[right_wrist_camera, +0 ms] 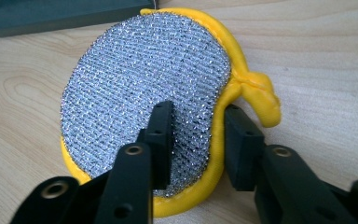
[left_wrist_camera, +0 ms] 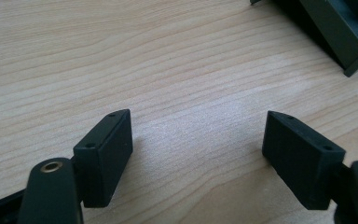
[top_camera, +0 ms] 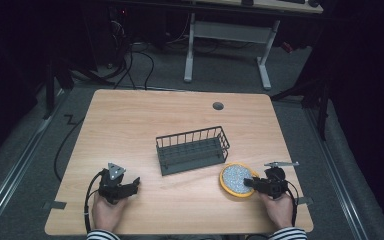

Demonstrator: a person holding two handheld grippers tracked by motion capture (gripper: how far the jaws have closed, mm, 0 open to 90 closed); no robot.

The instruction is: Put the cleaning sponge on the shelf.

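The left claw (top_camera: 130,186) lies low over the near left part of the wooden bench (top_camera: 130,125), held in the person's left hand (top_camera: 109,210), a grey three-cornered plate (top_camera: 115,171) on top of it and a black cable (top_camera: 87,200) looping down beside the wrist. In the left gripper view its jaws stand spread wide over bare wood with nothing between them, and a corner of the dark rack shows far off at the upper right.

In the middle of the bench stands the dark wire rack (top_camera: 192,149), a low basket with a barred rim, set at a slight slant. It sits between the two hands, well apart from the left one, and its near right corner comes just beside the scrubber.

The scrubber (top_camera: 237,180) is a round yellow sponge pad with a glittering silver mesh face, lying on the bench near the right front. In the right gripper view the right claw (right_wrist_camera: 198,140) pinches its near edge: one jaw lies on the mesh face, the other on the yellow rim outside, and the pad (right_wrist_camera: 144,84) is tipped up toward the camera. A yellow loop (right_wrist_camera: 261,95) sticks out from its rim. The right hand (top_camera: 280,210) holds the claw near the right edge of the bench. A round cable hole (top_camera: 218,106) sits near the far edge.
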